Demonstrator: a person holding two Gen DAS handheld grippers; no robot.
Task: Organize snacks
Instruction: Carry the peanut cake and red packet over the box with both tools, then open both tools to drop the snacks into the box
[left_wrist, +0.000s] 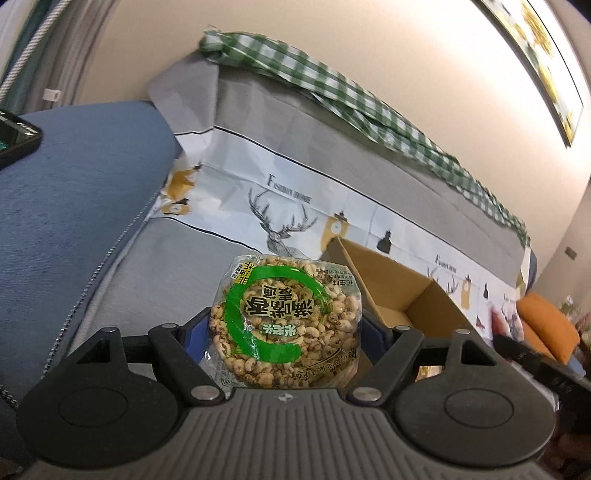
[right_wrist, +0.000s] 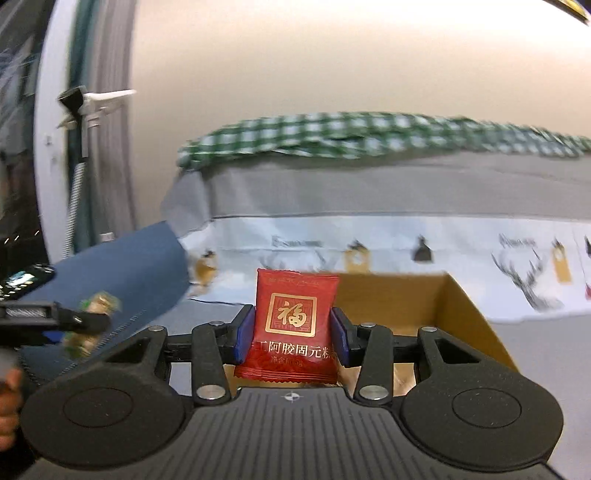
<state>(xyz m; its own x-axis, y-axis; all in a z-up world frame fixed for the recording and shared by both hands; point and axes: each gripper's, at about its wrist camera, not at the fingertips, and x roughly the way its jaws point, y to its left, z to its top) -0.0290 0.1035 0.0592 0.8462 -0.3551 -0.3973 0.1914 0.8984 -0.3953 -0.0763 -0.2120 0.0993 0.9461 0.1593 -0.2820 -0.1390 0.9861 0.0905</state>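
Note:
My left gripper is shut on a round puffed-grain snack pack with a green ring on its wrapper, held in the air over the sofa seat. An open cardboard box lies just to its right. My right gripper is shut on a red snack packet with gold characters, held upright in front of the same cardboard box. In the right wrist view the left gripper shows blurred at the left edge with its snack pack.
A grey sofa with a deer-print cover fills the background, with a green checked cloth along its back. A blue cushion lies at the left with a dark phone on it. An orange cushion sits far right.

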